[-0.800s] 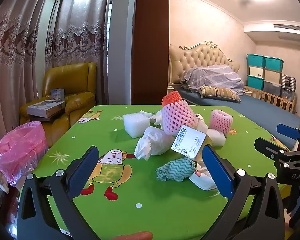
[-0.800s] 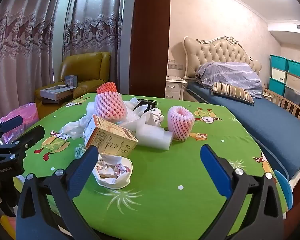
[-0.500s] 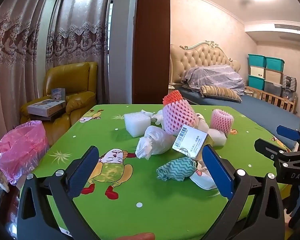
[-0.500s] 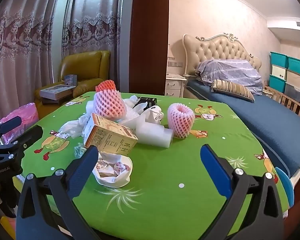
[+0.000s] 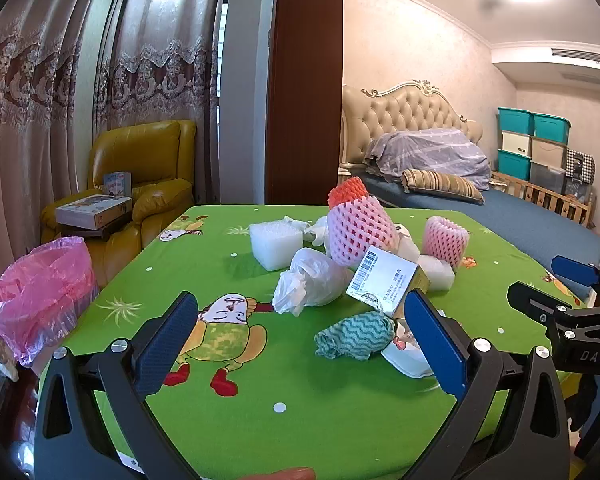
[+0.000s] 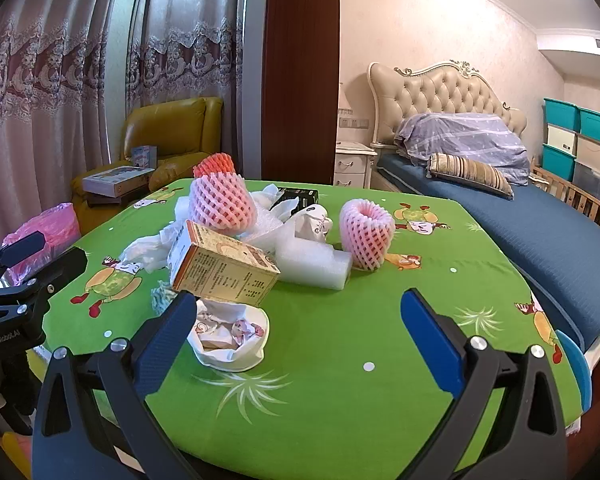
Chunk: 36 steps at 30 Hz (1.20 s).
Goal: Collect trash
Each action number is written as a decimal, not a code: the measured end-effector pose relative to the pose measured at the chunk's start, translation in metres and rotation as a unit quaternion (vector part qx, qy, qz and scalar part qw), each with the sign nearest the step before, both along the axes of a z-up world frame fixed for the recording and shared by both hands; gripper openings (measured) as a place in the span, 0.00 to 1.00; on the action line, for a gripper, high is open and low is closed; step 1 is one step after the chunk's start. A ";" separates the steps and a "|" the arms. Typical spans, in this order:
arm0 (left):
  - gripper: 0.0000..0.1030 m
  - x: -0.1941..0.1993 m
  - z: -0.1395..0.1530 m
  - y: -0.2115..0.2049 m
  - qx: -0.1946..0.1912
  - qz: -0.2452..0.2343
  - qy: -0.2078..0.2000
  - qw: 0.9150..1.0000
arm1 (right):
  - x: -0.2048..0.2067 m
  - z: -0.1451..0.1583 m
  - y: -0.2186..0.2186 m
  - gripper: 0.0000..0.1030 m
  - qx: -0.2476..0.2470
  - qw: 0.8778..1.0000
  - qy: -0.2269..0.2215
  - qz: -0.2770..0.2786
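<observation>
Left wrist view: left gripper jaws wide, empty | right gripper likewise, frame marked "DAS" | barcode-labelled carton in trash pile on green table | "GenRobot.AI" on left gripper's frame

green table: foam nets, box, wrappers, cloth.
</observation>
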State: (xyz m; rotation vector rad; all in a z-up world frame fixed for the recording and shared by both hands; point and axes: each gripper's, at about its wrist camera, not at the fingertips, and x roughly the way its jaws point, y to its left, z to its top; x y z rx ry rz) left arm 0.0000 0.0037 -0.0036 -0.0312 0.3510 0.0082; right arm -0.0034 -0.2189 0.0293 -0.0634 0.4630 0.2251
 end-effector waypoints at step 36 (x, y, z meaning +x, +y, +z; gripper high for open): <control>0.94 0.001 -0.002 0.003 -0.003 0.001 0.003 1.000 | 0.003 -0.002 0.000 0.96 0.004 1.000 0.007 0.001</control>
